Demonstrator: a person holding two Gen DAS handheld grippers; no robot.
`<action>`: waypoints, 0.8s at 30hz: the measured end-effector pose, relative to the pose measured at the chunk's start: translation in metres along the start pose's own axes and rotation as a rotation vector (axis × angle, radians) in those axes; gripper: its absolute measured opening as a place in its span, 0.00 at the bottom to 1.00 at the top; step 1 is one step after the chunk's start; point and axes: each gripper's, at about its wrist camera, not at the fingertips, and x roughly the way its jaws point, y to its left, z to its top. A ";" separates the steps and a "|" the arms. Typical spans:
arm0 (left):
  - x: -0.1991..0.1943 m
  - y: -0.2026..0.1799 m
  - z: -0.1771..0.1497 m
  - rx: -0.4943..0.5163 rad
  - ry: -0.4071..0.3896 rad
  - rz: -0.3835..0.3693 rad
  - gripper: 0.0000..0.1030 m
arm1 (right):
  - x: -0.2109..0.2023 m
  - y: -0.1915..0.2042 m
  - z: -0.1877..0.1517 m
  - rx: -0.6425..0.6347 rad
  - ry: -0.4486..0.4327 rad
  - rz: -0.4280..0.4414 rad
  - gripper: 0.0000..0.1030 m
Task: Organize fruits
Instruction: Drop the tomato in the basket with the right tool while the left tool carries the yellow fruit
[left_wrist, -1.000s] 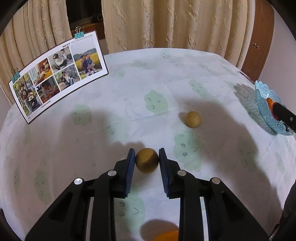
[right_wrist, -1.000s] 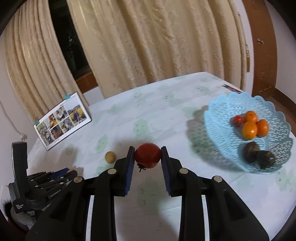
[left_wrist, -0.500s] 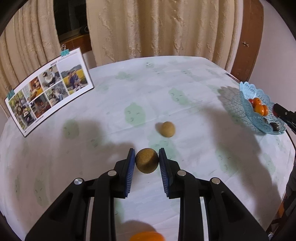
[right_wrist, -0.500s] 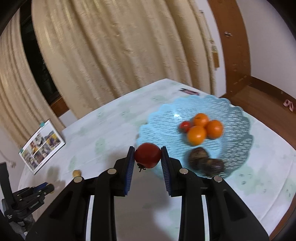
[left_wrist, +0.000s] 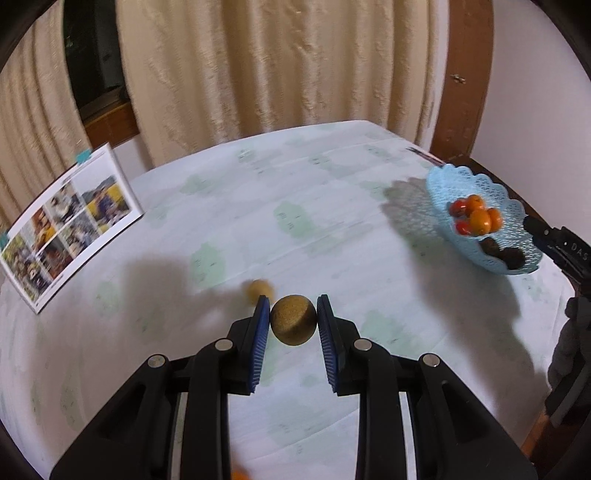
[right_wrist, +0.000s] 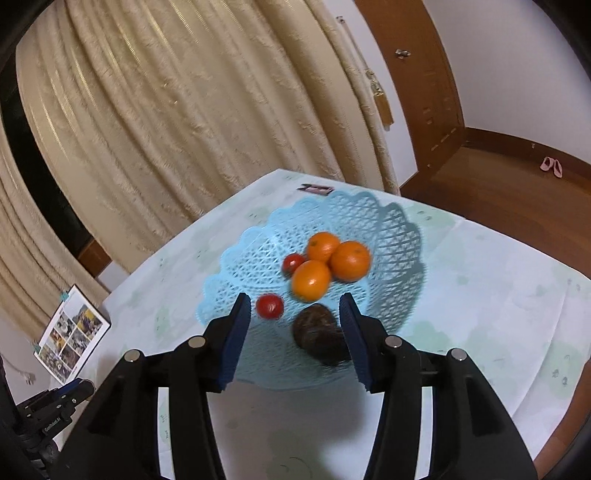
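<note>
My left gripper (left_wrist: 293, 314) is shut on a round brown fruit (left_wrist: 293, 319) and holds it above the table. A smaller tan fruit (left_wrist: 258, 288) lies on the cloth just behind the left finger. My right gripper (right_wrist: 294, 310) is open above the near rim of the light blue basket (right_wrist: 384, 229). A red tomato (right_wrist: 270, 305) lies in the basket between the fingers. The basket also holds three oranges (right_wrist: 311, 279), a second tomato (right_wrist: 293, 263) and dark brown fruit (right_wrist: 319, 334). The basket shows at the right in the left wrist view (left_wrist: 513, 221).
A photo board (left_wrist: 70, 221) stands at the table's left edge, also seen in the right wrist view (right_wrist: 72, 334). Curtains hang behind the table. A small dark object (right_wrist: 316, 189) lies behind the basket. The table's right edge drops to a wooden floor (right_wrist: 517, 184).
My right gripper moved over the basket, opened and let go of the red tomato, which now lies in the basket. My left gripper rose and swung right with the brown fruit.
</note>
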 end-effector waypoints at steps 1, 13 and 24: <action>0.000 -0.005 0.003 0.008 -0.002 -0.006 0.26 | -0.002 -0.004 0.001 0.008 -0.006 -0.002 0.50; 0.012 -0.104 0.048 0.148 -0.038 -0.157 0.26 | -0.023 -0.043 0.004 0.069 -0.084 -0.053 0.52; 0.043 -0.167 0.070 0.182 0.002 -0.271 0.28 | -0.029 -0.053 0.003 0.079 -0.096 -0.058 0.53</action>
